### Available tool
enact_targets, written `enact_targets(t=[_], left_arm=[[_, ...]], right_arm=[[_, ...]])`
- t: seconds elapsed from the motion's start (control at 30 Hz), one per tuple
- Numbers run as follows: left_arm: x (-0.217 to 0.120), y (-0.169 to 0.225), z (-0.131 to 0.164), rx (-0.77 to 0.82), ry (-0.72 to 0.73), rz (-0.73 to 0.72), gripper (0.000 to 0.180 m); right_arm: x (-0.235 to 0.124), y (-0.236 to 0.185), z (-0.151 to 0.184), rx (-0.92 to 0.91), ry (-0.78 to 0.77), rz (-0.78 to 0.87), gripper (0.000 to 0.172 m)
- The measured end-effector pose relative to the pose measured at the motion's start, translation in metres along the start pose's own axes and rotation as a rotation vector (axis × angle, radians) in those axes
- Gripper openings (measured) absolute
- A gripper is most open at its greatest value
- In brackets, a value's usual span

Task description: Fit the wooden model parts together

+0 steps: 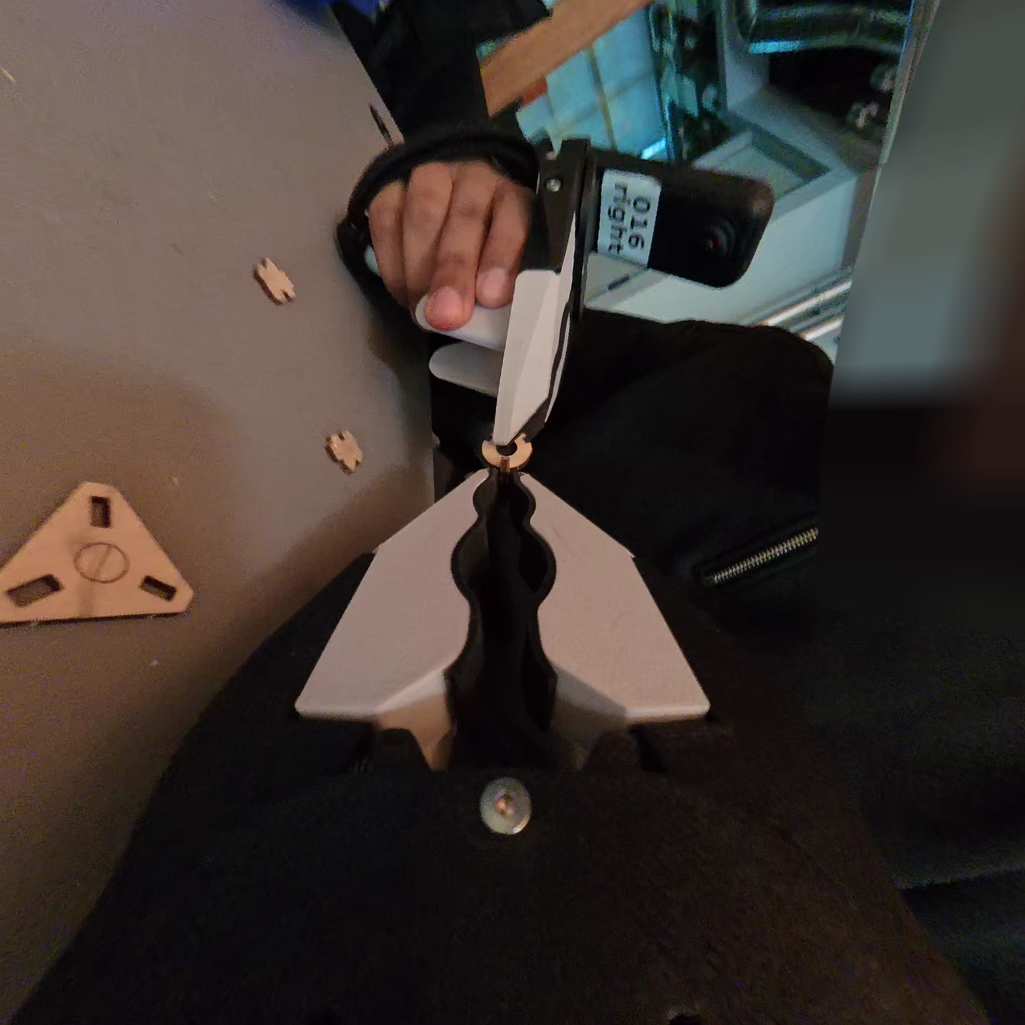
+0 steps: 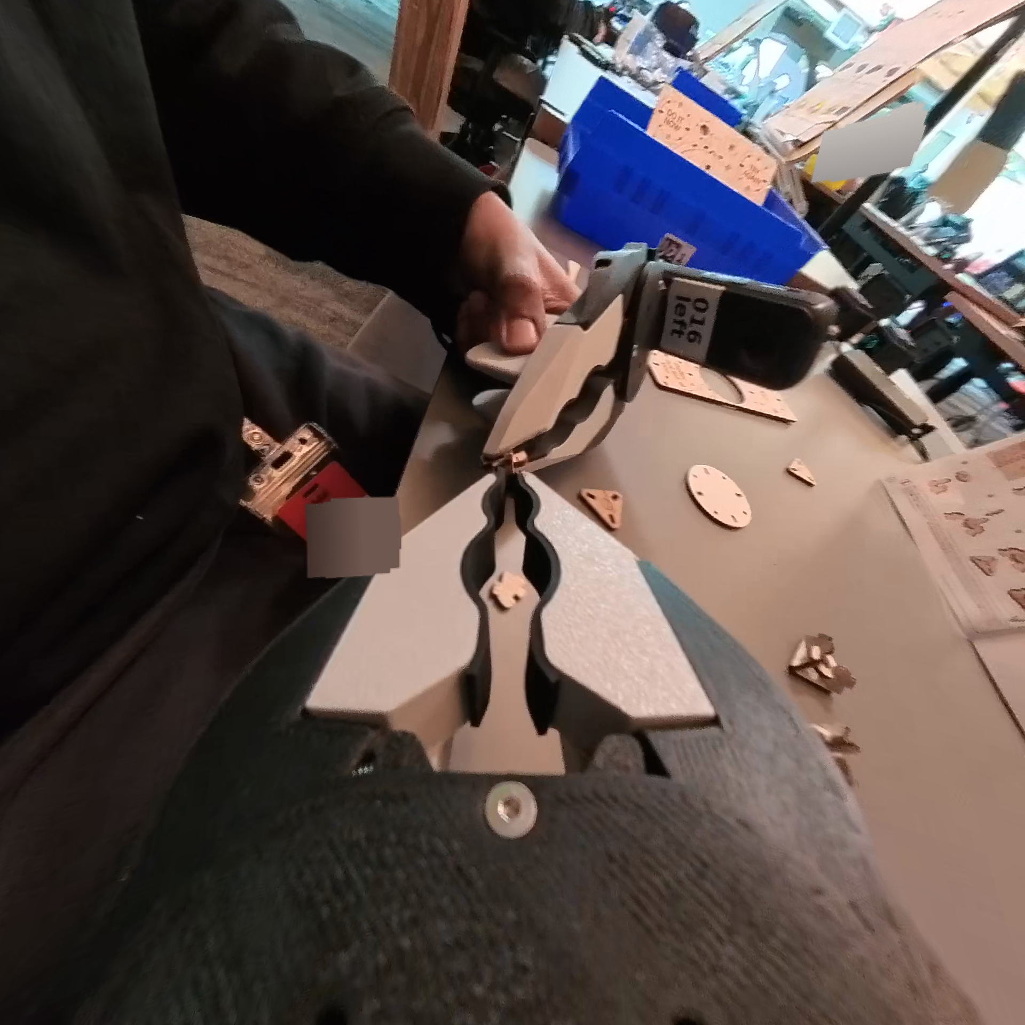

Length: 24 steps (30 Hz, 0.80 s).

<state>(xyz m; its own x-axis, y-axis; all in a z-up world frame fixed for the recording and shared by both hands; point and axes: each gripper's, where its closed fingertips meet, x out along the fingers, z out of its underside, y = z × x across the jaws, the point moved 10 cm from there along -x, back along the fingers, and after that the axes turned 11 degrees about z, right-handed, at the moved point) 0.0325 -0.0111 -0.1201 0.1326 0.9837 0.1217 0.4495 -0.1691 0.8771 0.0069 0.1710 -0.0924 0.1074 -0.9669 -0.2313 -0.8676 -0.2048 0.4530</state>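
Note:
In the left wrist view my left gripper [image 1: 503, 476] is shut on a small wooden peg [image 1: 503, 465]. The peg's tip sits in the slot of a small wooden ring [image 1: 506, 450]. My right gripper [image 1: 507, 441] comes down from above, held by a hand, and is shut on the ring's far rim. In the right wrist view my right gripper [image 2: 507, 478] meets the left gripper [image 2: 507, 461] tip to tip at the table's near edge. The peg [image 2: 518, 459] shows at the left gripper's tips there. The ring is hard to make out in that view.
On the grey table [image 1: 166, 166] lie a triangular wooden plate [image 1: 94, 560] and two small cross pieces [image 1: 274, 280]. The right wrist view shows a round disc [image 2: 718, 503], a triangle [image 2: 602, 507], a parts sheet [image 2: 970, 543] and a blue bin [image 2: 682, 188]. The person's dark clothing is close at left. My two grippers' fingertips are within a few centimetres of each other.

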Motion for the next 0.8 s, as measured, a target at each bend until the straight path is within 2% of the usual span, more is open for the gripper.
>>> enact_targets(t=[0.17,0.27,0.4,0.53,0.6,0.67,0.8], left_arm=[[-0.004,0.005,-0.003,0.094,0.107,-0.008,0.01],[-0.009,0.008,-0.003,0.127,0.169,-0.003,0.0],[-0.007,0.008,-0.002,0.127,0.146,-0.008,0.0],[-0.012,0.009,-0.003,0.136,0.189,0.015,0.013],[-0.012,0.009,-0.002,0.142,0.194,0.005,0.011],[-0.01,0.011,-0.002,0.165,0.171,-0.007,0.001],[-0.008,0.012,-0.001,0.184,0.157,-0.037,0.002]], right_arm=[[-0.003,-0.001,0.0,-0.097,0.021,0.138,0.001],[-0.003,-0.007,0.0,-0.192,0.047,0.175,0.001],[-0.001,-0.012,-0.002,-0.262,0.041,0.203,0.001],[-0.002,-0.013,-0.002,-0.307,0.048,0.247,0.0],[-0.002,-0.013,-0.003,-0.323,0.048,0.261,0.0],[-0.003,-0.014,-0.003,-0.34,0.049,0.272,0.0],[-0.002,-0.016,-0.003,-0.372,0.044,0.288,0.001]])
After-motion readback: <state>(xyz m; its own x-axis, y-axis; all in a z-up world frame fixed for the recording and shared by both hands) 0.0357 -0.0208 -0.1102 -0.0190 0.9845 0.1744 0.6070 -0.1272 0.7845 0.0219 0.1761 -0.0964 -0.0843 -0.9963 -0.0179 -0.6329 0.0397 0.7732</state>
